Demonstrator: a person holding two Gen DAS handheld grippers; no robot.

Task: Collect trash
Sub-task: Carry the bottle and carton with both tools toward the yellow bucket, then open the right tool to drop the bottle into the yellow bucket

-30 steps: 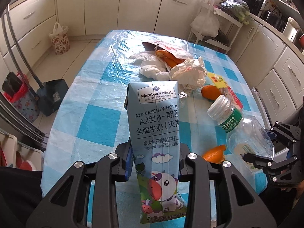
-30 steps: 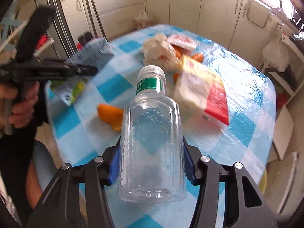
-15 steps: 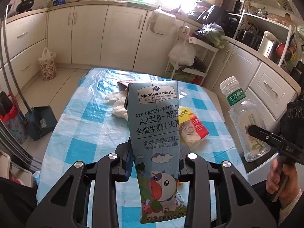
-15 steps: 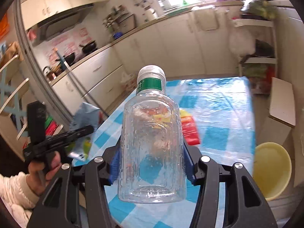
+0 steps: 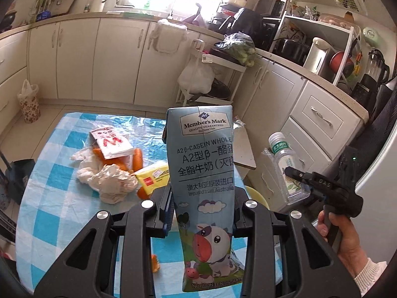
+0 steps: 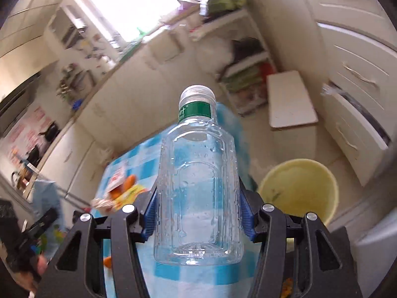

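- Holding a blue milk carton (image 5: 204, 193) upright in my left claw (image 5: 202, 206), the jaws closed tight against its two sides, up in the air above the near end of the desk (image 5: 62, 211).
- My right claw (image 6: 198, 211) is clamped on a clear plastic bottle (image 6: 198, 188), white cap pointing away from the camera, blue pads pressing both flanks.
- From the left wrist view I see that bottle (image 5: 289, 171) lifted off to the right, beyond the desk edge, with my right hand (image 5: 347, 241) on the handle.
- A yellow bin (image 6: 302, 186) stands on the floor just right of the bottle in the right wrist view, its mouth open.
- Left on the checked cloth: crumpled white paper (image 5: 109, 181), a red-and-white wrapper (image 5: 110, 142) lying over orange peel (image 5: 137, 157), and a yellow packet (image 5: 152, 177) beside the paper.
- A small orange scrap (image 5: 155, 264) lies near the desk's front edge.
- The right wrist view is blurred at its edges.
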